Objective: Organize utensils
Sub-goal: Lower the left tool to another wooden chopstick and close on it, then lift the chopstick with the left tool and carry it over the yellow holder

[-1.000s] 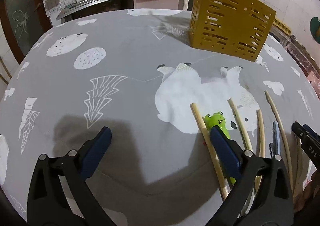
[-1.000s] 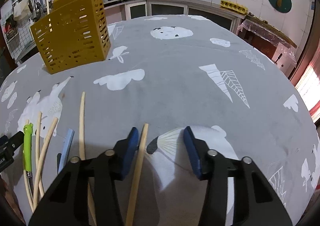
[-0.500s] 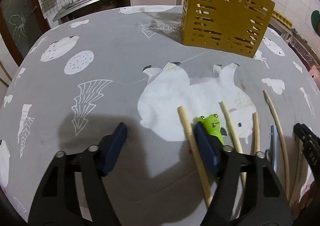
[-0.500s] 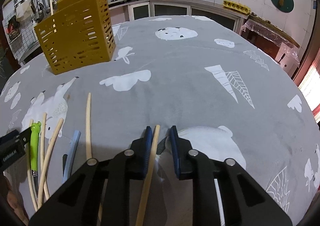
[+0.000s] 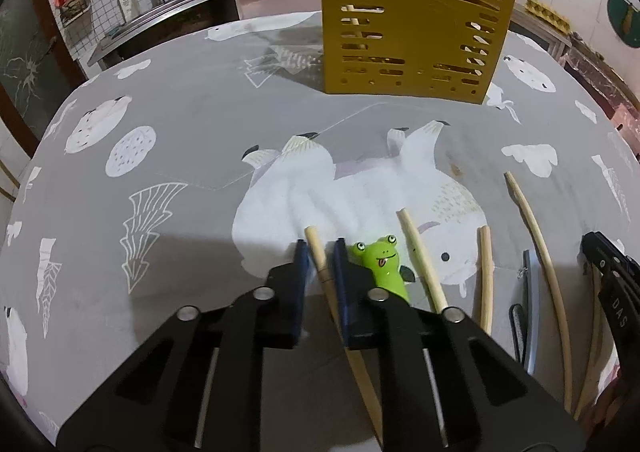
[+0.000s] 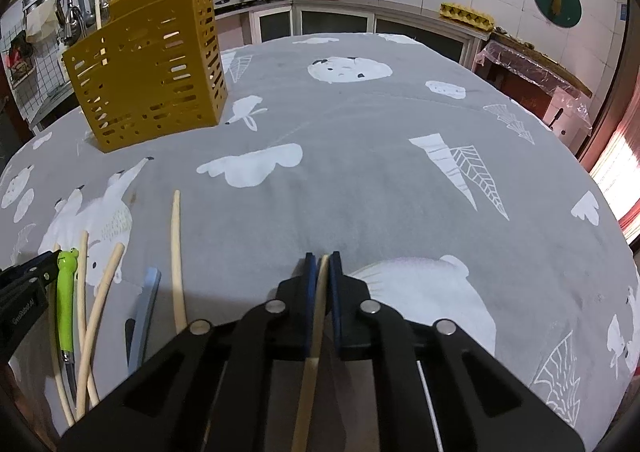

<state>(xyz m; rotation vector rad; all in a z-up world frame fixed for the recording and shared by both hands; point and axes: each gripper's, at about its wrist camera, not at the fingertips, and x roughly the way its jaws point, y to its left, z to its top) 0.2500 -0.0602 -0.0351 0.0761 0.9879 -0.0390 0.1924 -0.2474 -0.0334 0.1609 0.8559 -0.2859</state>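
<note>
Left gripper [image 5: 320, 252]: jaws have just been closing and now pinch the left chopstick [image 5: 320, 260] near its blunt tip; the shaft runs back between the pads and still lies on the worktop [image 5: 192, 140].

Right gripper [image 6: 322, 264]: jaws have just been closing and are pressed onto the right chopstick [image 6: 316, 316], whose tip just shows at the front of the pads; the stick lies low over the cloth.

Loose utensils, left wrist view: directly right of the left jaws sits a green frog-handled utensil [image 5: 382, 264], touching the right pad's housing; further right lie a straight chopstick [image 5: 422, 260], a short chopstick [image 5: 486, 276], a grey-blue flat utensil [image 5: 530, 312] and a long curved chopstick [image 5: 540, 252].

Holder: the yellow slotted caddy [image 5: 412, 40] stands upright well ahead of both pairs of jaws, slightly to the right of the left pair and to the left of the right pair.

Done: at least two pale sticks already rise out of the caddy, as the right wrist view shows.

In hand: two chopsticks gripped, one per gripper, neither yet lifted clear.

Left to do: judged from the layout, carry both sticks forward to the caddy, then collect the remaining pieces lying between the two grippers; the task looks to be in an early-to-middle stage.
</note>
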